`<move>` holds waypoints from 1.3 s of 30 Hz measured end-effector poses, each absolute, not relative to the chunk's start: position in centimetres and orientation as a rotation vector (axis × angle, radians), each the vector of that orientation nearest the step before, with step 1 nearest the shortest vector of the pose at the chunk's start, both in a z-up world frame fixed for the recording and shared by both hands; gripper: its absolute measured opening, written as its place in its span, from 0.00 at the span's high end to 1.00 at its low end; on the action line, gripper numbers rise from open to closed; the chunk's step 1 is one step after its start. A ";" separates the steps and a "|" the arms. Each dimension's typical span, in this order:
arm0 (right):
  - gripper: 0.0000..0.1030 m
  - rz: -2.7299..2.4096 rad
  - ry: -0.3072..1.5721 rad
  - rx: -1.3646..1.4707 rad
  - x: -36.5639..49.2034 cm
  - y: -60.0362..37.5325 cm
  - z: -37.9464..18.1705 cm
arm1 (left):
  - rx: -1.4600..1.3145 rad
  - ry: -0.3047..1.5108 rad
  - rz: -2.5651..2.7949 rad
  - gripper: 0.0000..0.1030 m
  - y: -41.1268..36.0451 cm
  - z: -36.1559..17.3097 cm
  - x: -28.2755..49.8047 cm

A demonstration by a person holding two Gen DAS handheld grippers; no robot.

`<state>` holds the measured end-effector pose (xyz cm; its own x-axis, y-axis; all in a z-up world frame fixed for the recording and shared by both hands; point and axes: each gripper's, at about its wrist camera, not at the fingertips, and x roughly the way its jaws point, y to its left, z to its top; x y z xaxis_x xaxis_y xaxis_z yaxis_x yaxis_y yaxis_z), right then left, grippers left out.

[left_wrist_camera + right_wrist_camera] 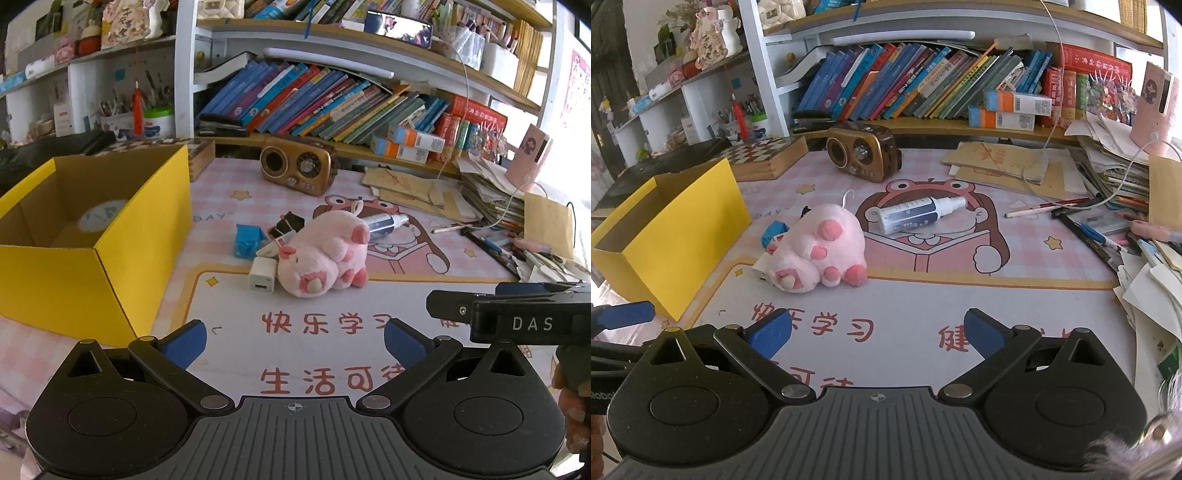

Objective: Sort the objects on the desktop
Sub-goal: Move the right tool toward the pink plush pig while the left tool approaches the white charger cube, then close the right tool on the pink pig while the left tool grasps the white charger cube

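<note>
A pink plush pig point(325, 254) point(820, 247) lies mid-desk. Beside it are a white charger block point(262, 275) point(761, 271), a blue packet point(247, 240) point(774, 230), black binder clips point(286, 223) and a white and blue spray bottle point(384, 223) point(916, 214). An open yellow box point(122, 236) point(679, 236) stands on the left, with a round white item point(101, 216) inside. My left gripper point(295, 341) is open and empty, short of the pig. My right gripper point(879, 332) is open and empty, near the desk's front; its body also shows in the left wrist view point(517, 314).
A brown retro radio point(297, 170) point(864, 153) and a chessboard box point(764, 155) stand at the back under bookshelves. Envelopes point(1001, 162), papers and pens point(1108, 236) pile up on the right. A pink desk mat point(923, 306) covers the desk.
</note>
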<state>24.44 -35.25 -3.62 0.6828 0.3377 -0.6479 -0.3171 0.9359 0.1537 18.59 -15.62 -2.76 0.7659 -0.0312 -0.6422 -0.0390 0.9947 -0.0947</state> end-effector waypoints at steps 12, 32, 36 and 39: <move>0.03 0.355 0.736 0.055 25.6 -35.3 -3.8 | -0.078 0.709 -0.007 0.00 -15.7 -2.9 19.9; 0.03 0.331 0.733 0.108 29.0 -35.7 -3.9 | -0.026 0.698 -0.028 0.00 -16.6 -3.4 22.7; 0.03 0.335 0.728 0.109 29.9 -35.5 -4.0 | -0.015 0.698 -0.026 0.00 -16.7 -3.7 23.7; 0.03 0.337 0.727 0.115 30.6 -35.3 -3.9 | -0.008 0.695 -0.026 0.00 -16.8 -4.0 24.3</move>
